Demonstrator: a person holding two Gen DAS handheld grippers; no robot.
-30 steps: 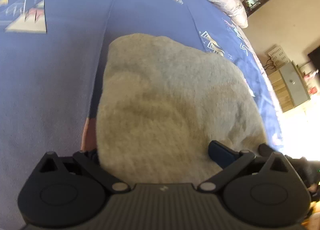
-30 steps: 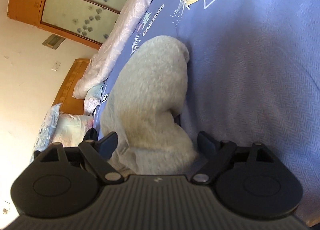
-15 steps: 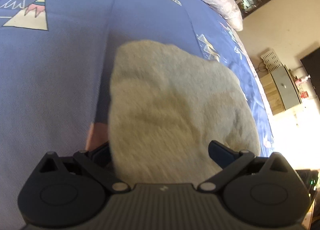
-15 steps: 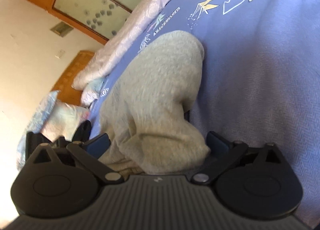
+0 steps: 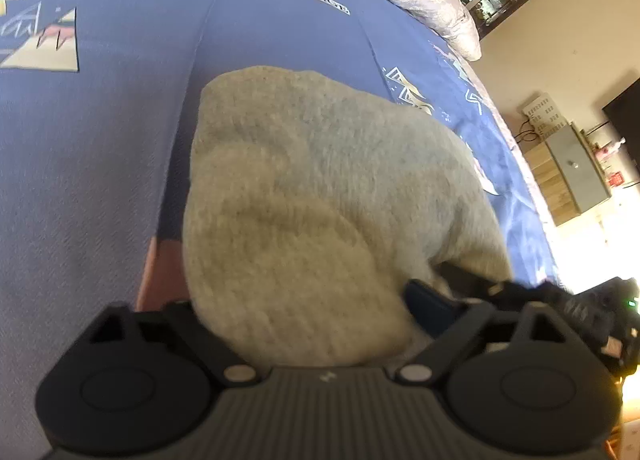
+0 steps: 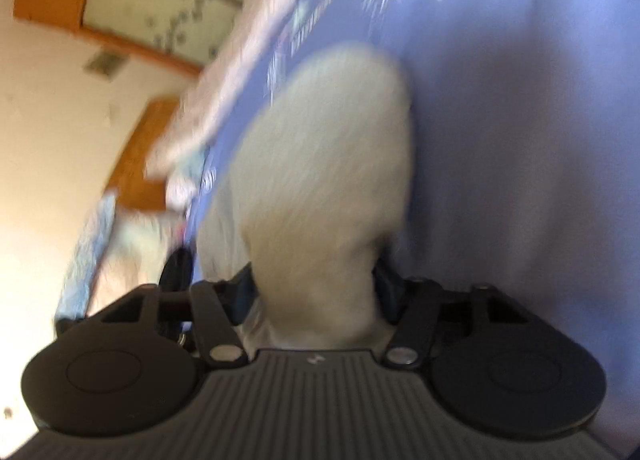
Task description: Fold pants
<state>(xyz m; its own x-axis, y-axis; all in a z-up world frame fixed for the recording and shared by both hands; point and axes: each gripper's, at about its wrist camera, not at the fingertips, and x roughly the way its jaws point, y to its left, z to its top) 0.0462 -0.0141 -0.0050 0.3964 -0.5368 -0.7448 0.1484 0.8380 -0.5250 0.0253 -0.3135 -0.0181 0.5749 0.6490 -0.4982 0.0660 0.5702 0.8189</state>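
Pants [image 5: 320, 195] bunched on the blue bed [image 5: 100, 163]. Left gripper [image 5: 304, 324] spread wide around one end, grip unclear. Right gripper [image 6: 316, 292] narrowed onto the other end. Best to lift both ends level, keep cloth taut, lay over evenly.

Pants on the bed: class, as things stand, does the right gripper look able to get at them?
Probably yes. The right gripper has the cream pants bunched between its jaws, apparently clamped, with nothing between gripper and cloth. Motion blur leaves the exact grip uncertain.
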